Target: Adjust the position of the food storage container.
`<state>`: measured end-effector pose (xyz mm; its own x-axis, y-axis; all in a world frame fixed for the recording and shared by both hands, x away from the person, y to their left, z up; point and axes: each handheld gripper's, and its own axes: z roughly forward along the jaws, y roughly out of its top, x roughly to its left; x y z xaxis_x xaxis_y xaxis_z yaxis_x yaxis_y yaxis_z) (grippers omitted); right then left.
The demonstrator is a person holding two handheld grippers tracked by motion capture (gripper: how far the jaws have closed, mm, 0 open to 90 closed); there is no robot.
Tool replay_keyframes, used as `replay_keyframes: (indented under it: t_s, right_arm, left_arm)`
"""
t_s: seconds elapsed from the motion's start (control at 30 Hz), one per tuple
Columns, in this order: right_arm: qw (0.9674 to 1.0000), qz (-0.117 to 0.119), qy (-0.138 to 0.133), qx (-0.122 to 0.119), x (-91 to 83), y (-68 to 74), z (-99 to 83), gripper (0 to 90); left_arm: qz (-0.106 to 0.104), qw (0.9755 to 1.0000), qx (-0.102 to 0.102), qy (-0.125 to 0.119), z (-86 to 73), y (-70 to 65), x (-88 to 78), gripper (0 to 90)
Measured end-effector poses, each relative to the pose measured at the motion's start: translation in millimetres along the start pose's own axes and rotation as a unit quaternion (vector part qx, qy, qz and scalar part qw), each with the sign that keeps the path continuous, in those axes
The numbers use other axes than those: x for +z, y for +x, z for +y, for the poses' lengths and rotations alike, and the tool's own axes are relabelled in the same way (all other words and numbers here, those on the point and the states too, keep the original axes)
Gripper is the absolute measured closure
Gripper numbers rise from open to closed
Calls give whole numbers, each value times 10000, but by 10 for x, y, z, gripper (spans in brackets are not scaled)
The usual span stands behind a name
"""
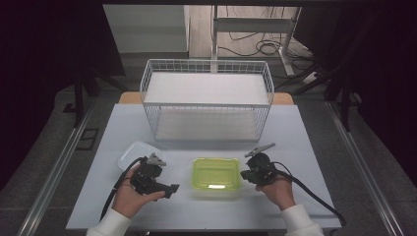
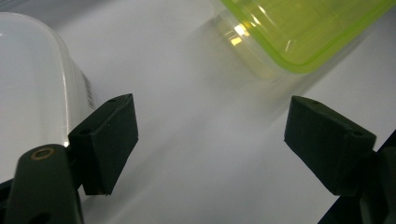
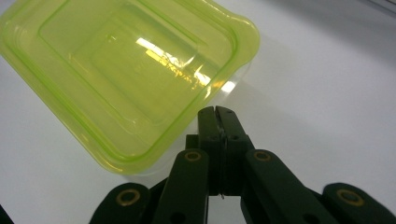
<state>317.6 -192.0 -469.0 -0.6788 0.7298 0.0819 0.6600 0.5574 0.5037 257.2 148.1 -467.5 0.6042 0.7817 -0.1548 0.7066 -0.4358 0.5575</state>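
A clear box with a lime-green lid (image 1: 215,174) sits on the white table (image 1: 295,147) near its front edge, between my two grippers. In the right gripper view the green lid (image 3: 126,79) lies just ahead and left of my right gripper (image 3: 217,114), whose jaws are pressed together on nothing. My right gripper (image 1: 244,174) hovers at the box's right side. My left gripper (image 1: 164,177) stands open left of the box, nothing between its jaws (image 2: 210,112). The green lid (image 2: 299,32) shows at that view's upper right. A white container (image 1: 132,153) lies beside the left jaw (image 2: 32,93).
A white wire basket (image 1: 206,104) with a white liner stands at the back middle of the table. Bare tabletop runs along both sides of it and in front. Cables trail from both grippers towards the front edge.
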Motion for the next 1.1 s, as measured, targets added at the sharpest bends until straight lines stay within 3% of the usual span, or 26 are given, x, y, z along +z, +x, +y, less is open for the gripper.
replay_keyframes:
  t_s: [0.2,0.47,0.63,0.77,0.93,1.1]
  right_arm:
    - [9998,-26,-36,-205,32,84,24,889]
    - [9997,-111,-62,-209,10,58,11,882]
    - [9992,-94,-391,-30,-109,-17,-22,596]
    - [9982,-167,-555,119,-174,-37,-63,457]
    - [9975,-149,-678,111,-196,-32,-67,394]
    - [9963,104,-800,278,-246,-12,-81,326]
  left_arm:
    - [-4,10000,14,1,0,-4,0,169]
    - [-11,10000,-38,-33,-7,16,-19,169]
    - [-7,9999,-87,-63,-9,19,-20,169]
    - [-10,9999,-109,-71,-8,24,-22,169]
    - [-12,9999,-120,-77,-7,20,-22,168]
    - [-71,9995,-261,-153,0,39,-49,167]
